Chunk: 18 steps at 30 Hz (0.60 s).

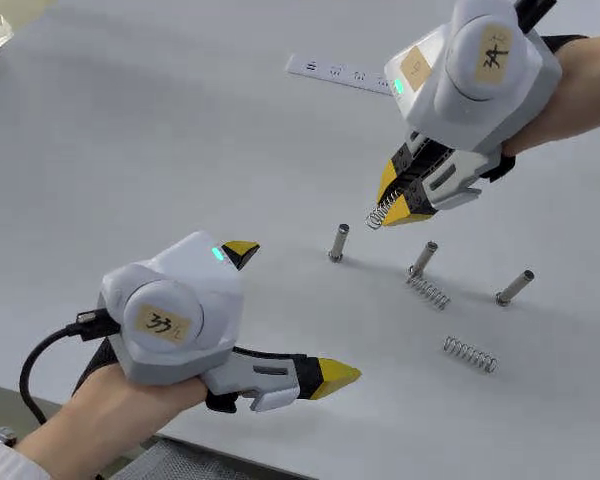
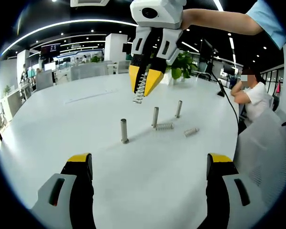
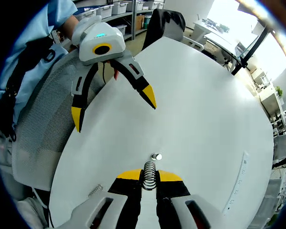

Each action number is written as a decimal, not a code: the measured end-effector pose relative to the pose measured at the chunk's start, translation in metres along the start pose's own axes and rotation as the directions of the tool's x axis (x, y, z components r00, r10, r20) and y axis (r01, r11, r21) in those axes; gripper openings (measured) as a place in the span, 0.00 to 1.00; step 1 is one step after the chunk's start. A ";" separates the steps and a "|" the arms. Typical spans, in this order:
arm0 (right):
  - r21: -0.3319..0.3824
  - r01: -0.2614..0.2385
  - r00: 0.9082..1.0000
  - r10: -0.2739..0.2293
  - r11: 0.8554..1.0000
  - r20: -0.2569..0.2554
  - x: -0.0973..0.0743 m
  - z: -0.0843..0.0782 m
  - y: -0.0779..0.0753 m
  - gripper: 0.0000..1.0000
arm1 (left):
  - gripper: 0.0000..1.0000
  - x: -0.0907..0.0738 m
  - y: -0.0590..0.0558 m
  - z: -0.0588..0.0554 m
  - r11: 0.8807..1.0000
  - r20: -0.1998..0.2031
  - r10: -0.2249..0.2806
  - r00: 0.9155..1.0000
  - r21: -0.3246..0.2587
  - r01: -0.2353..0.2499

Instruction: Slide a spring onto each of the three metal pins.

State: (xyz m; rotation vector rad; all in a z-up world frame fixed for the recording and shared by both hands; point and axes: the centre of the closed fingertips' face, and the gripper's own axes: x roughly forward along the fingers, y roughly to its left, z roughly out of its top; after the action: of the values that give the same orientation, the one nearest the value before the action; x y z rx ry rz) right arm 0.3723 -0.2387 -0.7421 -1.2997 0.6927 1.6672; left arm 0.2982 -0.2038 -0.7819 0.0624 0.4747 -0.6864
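Head view looks down on a white table (image 1: 180,130) where three metal pins stand in a loose row, each apart from the next: the left pin (image 1: 338,242), the middle pin (image 1: 422,258) and the right pin (image 1: 514,287). The right gripper (image 1: 395,208) comes in from 1 o'clock with its jaws pinched on a held spring (image 1: 383,213). The spring sticks out past the yellow tips and hangs in the air at about 1 o'clock of the left pin, not touching it. In the right gripper view the same spring stands up between the closed tips, and the top of a pin shows end-on just beyond it at 12 o'clock. One loose spring (image 1: 428,291) lies flat at the foot of the middle pin, at its 6 o'clock; whether it touches the pin I cannot tell. A second loose spring (image 1: 470,354) lies farther out toward 5 o'clock, apart from every pin. The left gripper (image 1: 291,310) sits at 7 o'clock of the head view with its jaws spread wide and nothing between them. In the left gripper view the row of pins is ahead of those jaws at 12 o'clock. A long white strip (image 1: 335,72) lies on the table at 12 o'clock, well apart from the pins
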 end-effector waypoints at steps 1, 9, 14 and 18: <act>-0.004 -0.004 1.000 0.004 1.000 -0.005 0.002 0.001 -0.002 0.07 | 0.99 0.000 0.001 0.000 1.000 0.001 0.003 1.000 -0.003 -0.003; -0.040 -0.036 0.999 0.035 0.999 -0.033 0.017 0.005 -0.015 0.07 | 0.99 -0.001 0.004 -0.001 1.000 -0.003 0.013 1.000 -0.009 -0.013; -0.059 -0.060 0.996 0.055 0.996 -0.070 0.024 0.004 -0.015 0.07 | 0.99 -0.001 0.004 -0.002 1.000 -0.007 0.016 1.000 -0.012 -0.016; -0.061 -0.078 0.993 0.072 0.995 -0.089 0.030 0.000 -0.020 0.07 | 0.99 -0.001 0.006 -0.003 1.000 -0.009 0.021 1.000 -0.015 -0.021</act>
State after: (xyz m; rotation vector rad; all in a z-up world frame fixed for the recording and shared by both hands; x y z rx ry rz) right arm 0.3887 -0.2207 -0.7687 -1.4146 0.7528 1.7140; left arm 0.3002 -0.1980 -0.7853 0.0564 0.4871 -0.6619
